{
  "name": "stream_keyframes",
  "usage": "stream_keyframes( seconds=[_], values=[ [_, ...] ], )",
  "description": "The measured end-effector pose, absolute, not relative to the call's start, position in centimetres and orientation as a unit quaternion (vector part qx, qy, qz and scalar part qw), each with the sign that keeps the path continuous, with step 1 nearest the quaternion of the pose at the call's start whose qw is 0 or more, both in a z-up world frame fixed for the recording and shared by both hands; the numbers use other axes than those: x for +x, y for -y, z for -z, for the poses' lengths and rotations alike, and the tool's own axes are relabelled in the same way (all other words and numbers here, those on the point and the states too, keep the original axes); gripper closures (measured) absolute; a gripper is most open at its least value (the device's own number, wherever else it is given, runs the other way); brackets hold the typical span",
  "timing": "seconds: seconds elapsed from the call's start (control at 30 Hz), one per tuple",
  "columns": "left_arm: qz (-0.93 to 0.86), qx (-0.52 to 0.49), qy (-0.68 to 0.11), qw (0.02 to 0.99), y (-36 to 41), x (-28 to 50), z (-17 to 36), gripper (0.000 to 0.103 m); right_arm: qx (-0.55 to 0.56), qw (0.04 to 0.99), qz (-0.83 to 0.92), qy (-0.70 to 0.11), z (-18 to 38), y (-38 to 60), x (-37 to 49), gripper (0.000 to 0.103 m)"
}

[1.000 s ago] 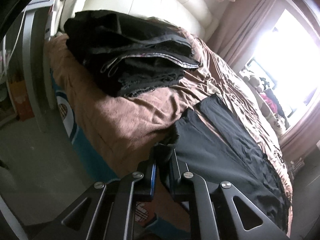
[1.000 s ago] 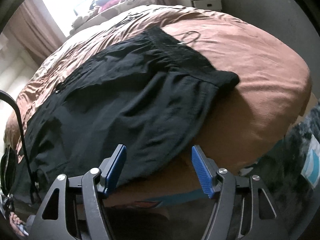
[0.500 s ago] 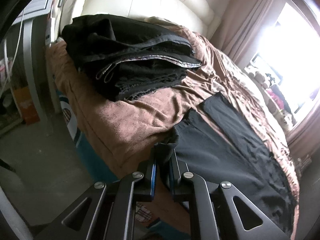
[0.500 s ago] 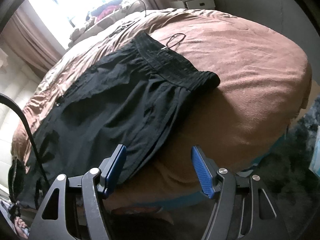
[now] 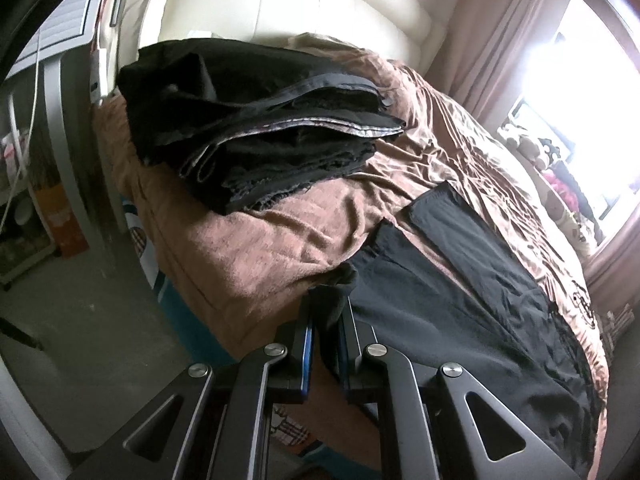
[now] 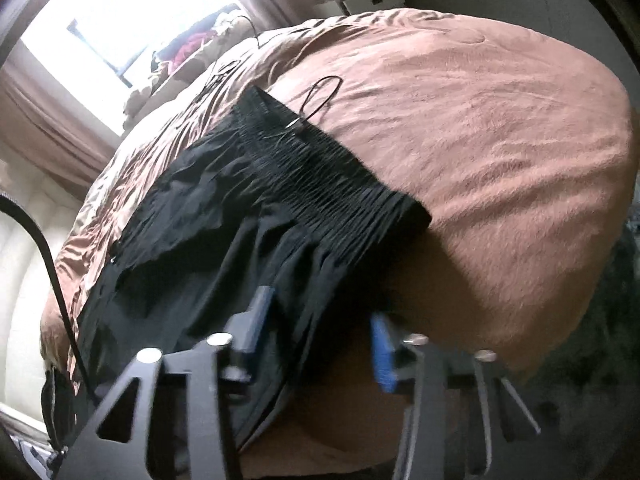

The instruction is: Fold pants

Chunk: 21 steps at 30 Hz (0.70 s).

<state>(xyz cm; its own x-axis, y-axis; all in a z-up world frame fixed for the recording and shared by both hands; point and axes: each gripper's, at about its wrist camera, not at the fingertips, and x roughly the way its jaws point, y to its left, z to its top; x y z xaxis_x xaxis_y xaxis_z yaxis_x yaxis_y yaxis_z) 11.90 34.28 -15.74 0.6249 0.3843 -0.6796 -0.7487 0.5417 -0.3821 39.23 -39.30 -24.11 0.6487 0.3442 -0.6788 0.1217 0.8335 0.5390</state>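
Left wrist view shows the left gripper (image 5: 326, 326) clamped on a bunched corner of the black pants (image 5: 460, 300), at the leg-hem end, right at the near edge of the bed. From that pinch the pants run away toward 2 o'clock, lying spread along the brown blanket (image 5: 256, 248), with a second leg panel lying beside the first, a strip of blanket showing between them. In the right wrist view the right gripper (image 6: 316, 328) sits over the side seam below the gathered elastic waistband (image 6: 332, 176), its jaws closing with the black cloth between them; the frame is blurred, so I cannot tell whether the blue pads already press the fabric. My reading is that the task is at its very start: both ends are being taken up, no fold is visible yet, and the lengthwise fold and the later folds are all left to do. A drawstring loop (image 6: 320, 96) trails from the waistband toward 12 o'clock. As for the surroundings, a stack of dark folded clothes (image 5: 256, 128) sits on the blanket at 11 o'clock in the left view, in front of a cream padded headboard (image 5: 320, 4). A bright window (image 6: 120, 20) with pinkish curtains lies beyond the bed's far side, and grey floor (image 5: 80, 312) shows at 8 o'clock.
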Motion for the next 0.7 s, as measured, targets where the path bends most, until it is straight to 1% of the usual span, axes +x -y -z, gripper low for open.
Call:
stream_keyframes(
  seconds=[0.07,0.13,0.17,0.33,0.57,0.7],
  values=[
    [-0.339,-0.336,-0.270,0.836,-34.3,12.1,15.5,0.092,0.286,0.861,-0.069,-0.415,24.0,39.7,39.5,0.089],
    [-0.338,-0.333,-0.269,0.838,-34.4,12.4,15.2,0.092,0.296,0.858,-0.074,-0.414,23.7,40.1,39.6,0.095],
    [-0.338,-0.330,-0.269,0.839,-34.3,12.6,15.0,0.092,0.303,0.856,-0.079,-0.410,23.5,40.2,39.5,0.097],
    [-0.340,-0.319,-0.270,0.843,-34.1,13.4,14.4,0.092,0.303,0.860,-0.097,-0.398,23.0,40.2,39.6,0.097],
    [-0.340,-0.314,-0.268,0.845,-34.0,13.8,14.1,0.092,0.310,0.849,-0.103,-0.416,25.0,40.4,40.5,0.097],
    [-0.341,-0.314,-0.268,0.844,-33.9,13.9,14.0,0.092,0.307,0.848,-0.099,-0.421,25.1,40.4,40.5,0.097]
  ],
)
